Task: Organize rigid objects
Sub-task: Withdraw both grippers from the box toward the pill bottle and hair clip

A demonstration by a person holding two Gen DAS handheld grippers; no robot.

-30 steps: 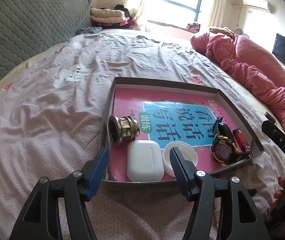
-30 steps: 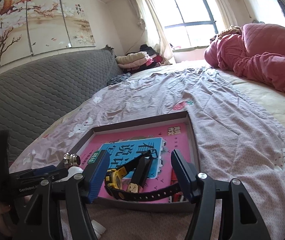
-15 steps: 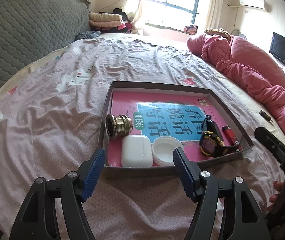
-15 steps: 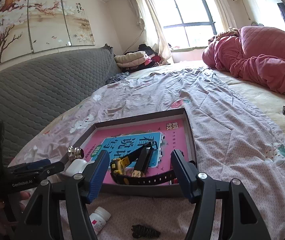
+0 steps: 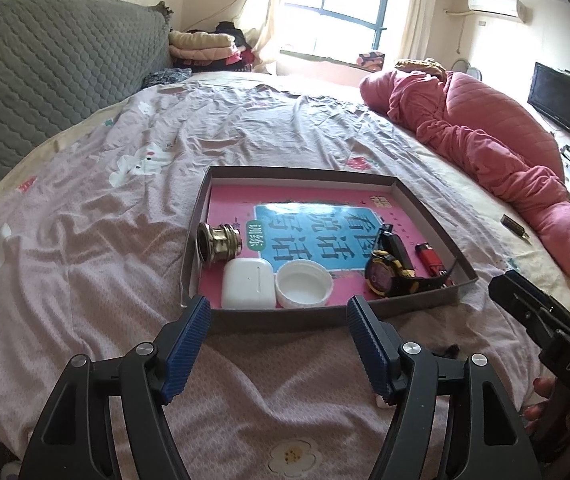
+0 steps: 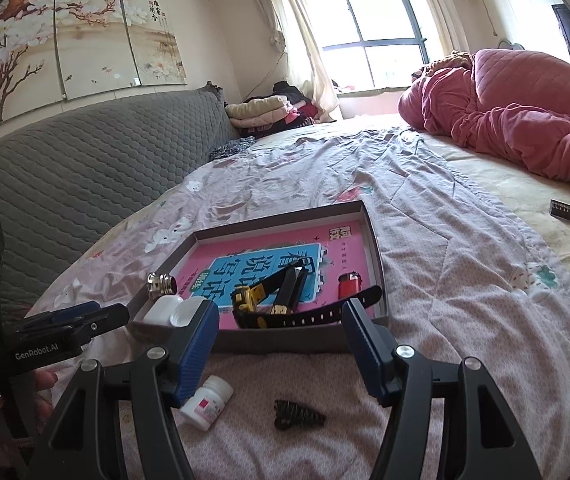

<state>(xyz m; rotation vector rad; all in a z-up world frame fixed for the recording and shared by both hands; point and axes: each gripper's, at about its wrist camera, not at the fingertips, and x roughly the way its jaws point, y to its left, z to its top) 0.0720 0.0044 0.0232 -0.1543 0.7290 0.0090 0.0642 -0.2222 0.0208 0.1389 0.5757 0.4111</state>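
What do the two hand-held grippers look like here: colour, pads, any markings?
Both are matte black frames with silver screw heads and ribbed blue pads. The left hand-held gripper shows "GenRobot.AI" in white on its side, and the right hand-held gripper shows "DAS". No sleeves or cables visible.

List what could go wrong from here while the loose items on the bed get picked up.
1. The small white pill bottle with a pink label lies on its side on wrinkled bedding, so it may roll when pinched.
2. The flat black hair clip sits low on soft fabric; the open right claw may snag the sheet.
3. The black watch strap overhangs the shallow grey tray rim.
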